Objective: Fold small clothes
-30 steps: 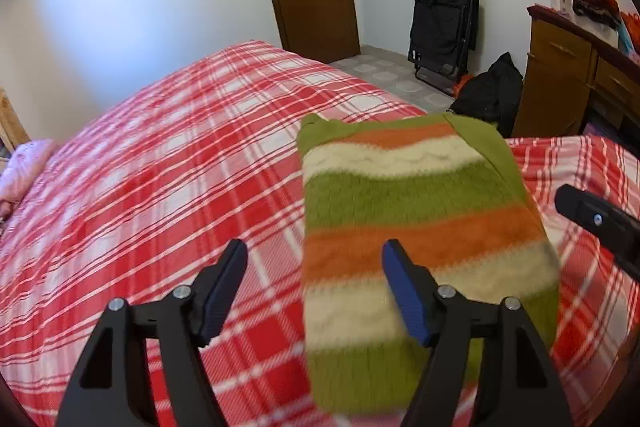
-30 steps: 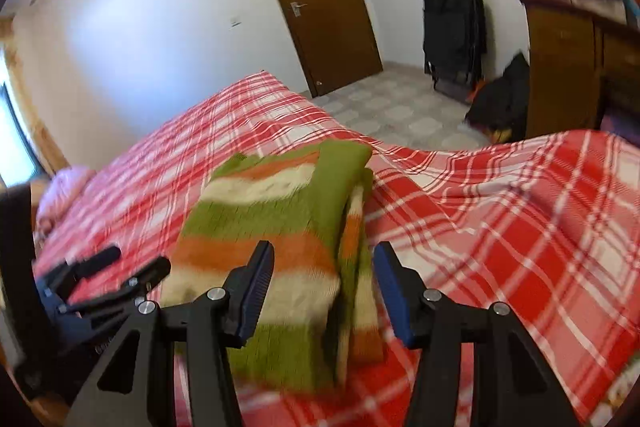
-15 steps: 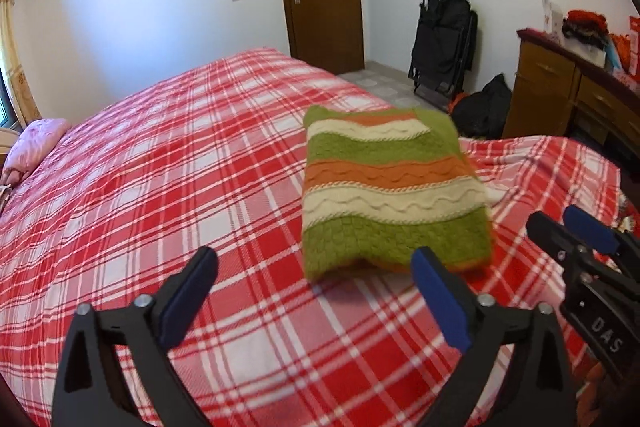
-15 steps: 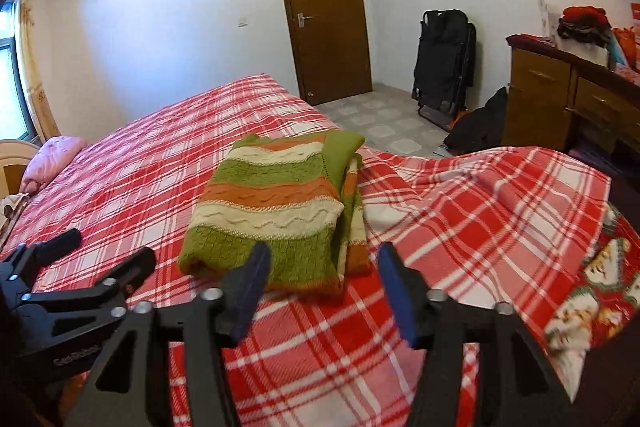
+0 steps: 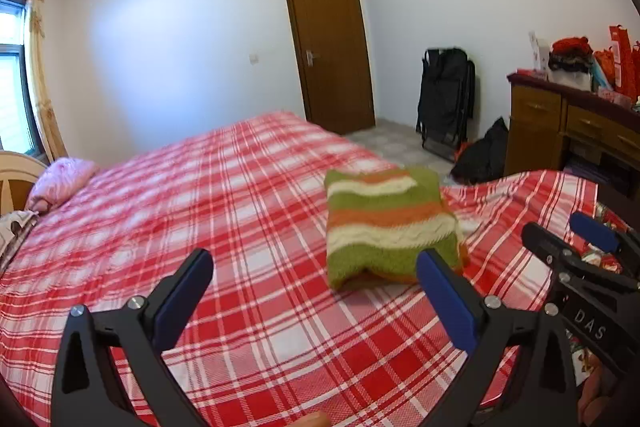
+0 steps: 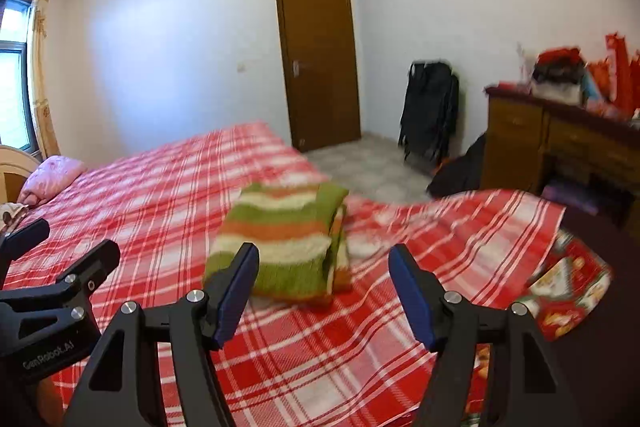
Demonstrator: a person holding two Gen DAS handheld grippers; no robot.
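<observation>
Now folded striped sweater (image 5: 388,223) on plaid bed (image 5: 224,195), left gripper (image 5: 316,291) jaws wide, right gripper (image 6: 324,291) jaws parted, both empty

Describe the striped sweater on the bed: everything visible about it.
The striped sweater is a chunky knit in green, cream and orange bands, with a wavy cable texture in the cream stripes. It is folded into a compact, thick rectangle; in the right wrist view stacked layers show along its right edge. It lies flat on the red and white plaid bedspread, near the side of the bed facing the door. Only the bedspread touches it; both grippers are clear of it.
</observation>
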